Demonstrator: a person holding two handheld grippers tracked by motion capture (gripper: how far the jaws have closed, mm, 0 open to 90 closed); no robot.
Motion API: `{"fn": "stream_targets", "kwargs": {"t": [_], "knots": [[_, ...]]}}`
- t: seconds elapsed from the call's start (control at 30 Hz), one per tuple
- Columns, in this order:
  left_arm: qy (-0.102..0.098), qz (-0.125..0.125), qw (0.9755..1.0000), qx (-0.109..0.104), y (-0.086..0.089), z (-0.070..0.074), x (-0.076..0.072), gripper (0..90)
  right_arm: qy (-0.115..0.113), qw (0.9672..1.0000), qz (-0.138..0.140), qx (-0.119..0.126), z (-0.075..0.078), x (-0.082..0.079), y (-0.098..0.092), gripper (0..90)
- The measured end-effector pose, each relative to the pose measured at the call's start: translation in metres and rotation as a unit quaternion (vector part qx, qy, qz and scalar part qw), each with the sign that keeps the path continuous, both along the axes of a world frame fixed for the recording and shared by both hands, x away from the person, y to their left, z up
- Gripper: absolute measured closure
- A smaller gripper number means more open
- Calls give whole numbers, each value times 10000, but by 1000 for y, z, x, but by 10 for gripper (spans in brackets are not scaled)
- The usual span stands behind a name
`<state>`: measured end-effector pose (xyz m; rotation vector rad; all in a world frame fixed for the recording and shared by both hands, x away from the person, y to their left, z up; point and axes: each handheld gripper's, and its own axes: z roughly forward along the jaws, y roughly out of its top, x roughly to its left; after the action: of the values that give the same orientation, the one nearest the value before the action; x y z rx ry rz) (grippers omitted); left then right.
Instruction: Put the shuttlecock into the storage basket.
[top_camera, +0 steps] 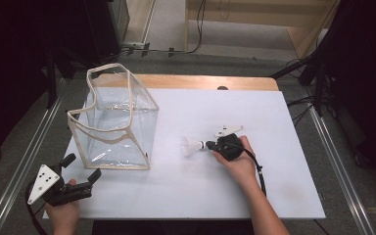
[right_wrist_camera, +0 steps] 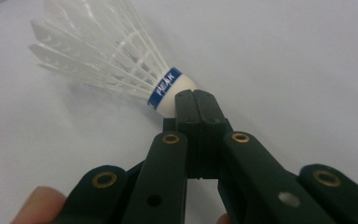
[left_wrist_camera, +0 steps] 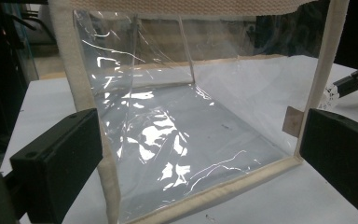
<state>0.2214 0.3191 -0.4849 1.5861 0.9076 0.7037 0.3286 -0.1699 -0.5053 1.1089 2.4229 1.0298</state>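
A white feather shuttlecock (top_camera: pixel 192 145) with a blue band lies on its side near the middle of the white table top (top_camera: pixel 215 196). My right gripper (top_camera: pixel 210 145) is shut, its jaws pressed together with no gap, and their tips rest against the cork (right_wrist_camera: pixel 175 95) of the shuttlecock (right_wrist_camera: pixel 102 51). A clear plastic bag (top_camera: pixel 115 122) with beige trim stands open-topped at the left. My left gripper (top_camera: pixel 84 166) hovers open at the bag's near left corner. In the left gripper view its jaws spread wide on either side of the bag (left_wrist_camera: pixel 168 140).
A wooden strip (top_camera: pixel 200 82) runs along the table's far edge. Metal rails (top_camera: pixel 333 161) flank both sides. Dark equipment and cables (top_camera: pixel 191 49) sit on the floor beyond. Bare white surface stretches between bag and shuttlecock and along the near edge.
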Motion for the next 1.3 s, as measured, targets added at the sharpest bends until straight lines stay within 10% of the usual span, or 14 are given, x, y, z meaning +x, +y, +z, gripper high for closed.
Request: {"fn": "stream_targets", "kwargs": {"t": [0.23, 0.53, 1.3], "knots": [[-3, 8, 10000, 0, 0, 0, 0, 0, -194, 9990, 367, -146, 9, -2, -4, 791], [0, 9, 10000, 13, 0, 0, 0, 0, -69, 9896, 1419, -244, 3, -19, 25, 876], [-5, -3, 10000, -16, 1, 0, 0, 0, -108, 9994, 198, 271, 0, 28, 28, 876]]}}
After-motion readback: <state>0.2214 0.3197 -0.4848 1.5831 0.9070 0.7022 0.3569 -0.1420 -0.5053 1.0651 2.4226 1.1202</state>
